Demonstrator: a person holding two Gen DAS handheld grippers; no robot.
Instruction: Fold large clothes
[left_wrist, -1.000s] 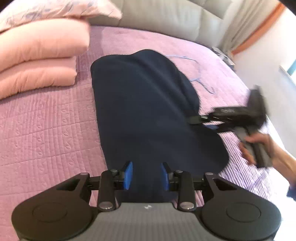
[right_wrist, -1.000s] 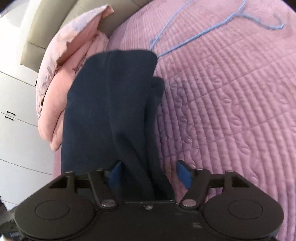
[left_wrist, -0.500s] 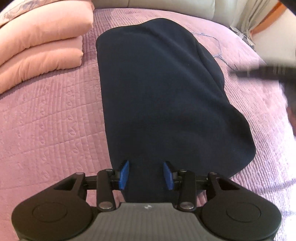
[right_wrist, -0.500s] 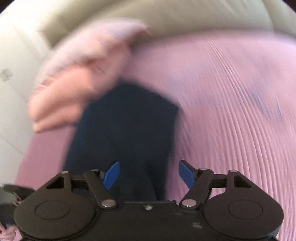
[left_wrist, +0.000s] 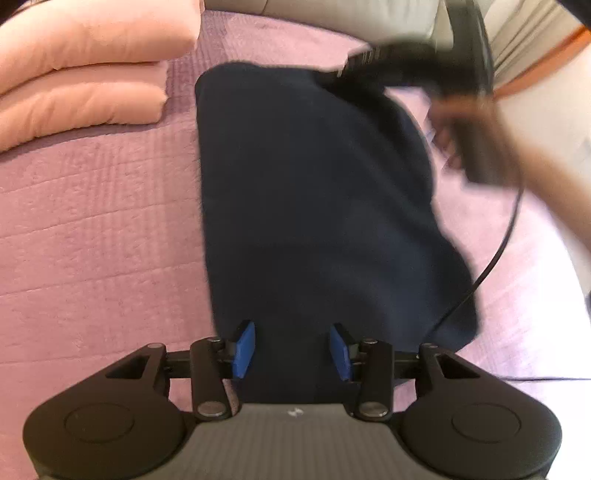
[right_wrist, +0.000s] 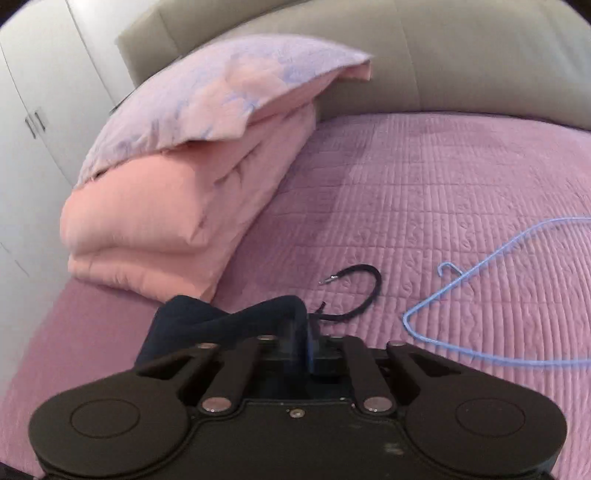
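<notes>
Navy garment (left_wrist: 314, 192) lies lengthwise on the purple bed (left_wrist: 96, 229), beside stacked pink bedding (right_wrist: 177, 206) and a blue hanger (right_wrist: 480, 295). Left claw (left_wrist: 291, 349) straddles its near end, pads apart; right claw (right_wrist: 301, 345) is clamped on its far edge.

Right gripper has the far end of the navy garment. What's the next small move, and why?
Probably draw the right gripper toward the left gripper, folding the navy garment in half: its jaws are shut on the far edge, while the near end lies flat between the left's open pads.
</notes>
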